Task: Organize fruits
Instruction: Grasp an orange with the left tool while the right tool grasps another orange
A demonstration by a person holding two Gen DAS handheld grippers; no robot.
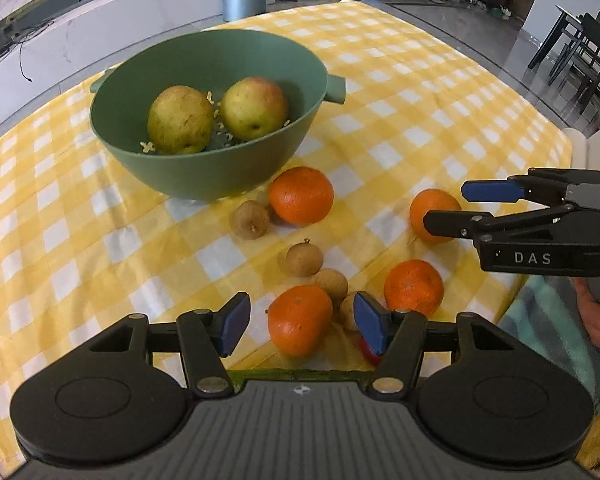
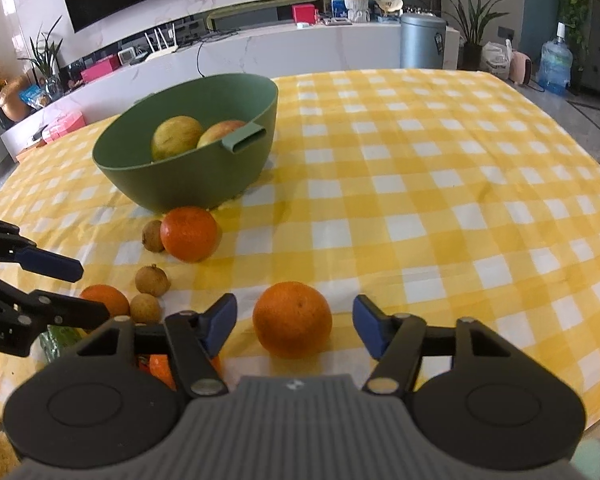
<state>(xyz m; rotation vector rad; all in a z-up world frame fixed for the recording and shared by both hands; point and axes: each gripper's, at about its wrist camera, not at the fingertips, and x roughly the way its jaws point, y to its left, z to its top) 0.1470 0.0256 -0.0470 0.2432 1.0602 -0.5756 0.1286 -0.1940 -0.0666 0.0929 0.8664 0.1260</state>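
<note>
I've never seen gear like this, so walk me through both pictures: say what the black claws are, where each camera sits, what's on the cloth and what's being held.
The claws are hand-held two-finger grippers, one per hand, each carrying a camera that looks along its fingers. One picture comes from the left gripper, the other from the right gripper.

On the yellow checked tablecloth stands a green bowl holding two apples. Four oranges and some small brown fruits lie loose in front of it.

Nothing is held. Each gripper is open, with one orange between its blue pads: the left around this one, the right around that one.
</note>
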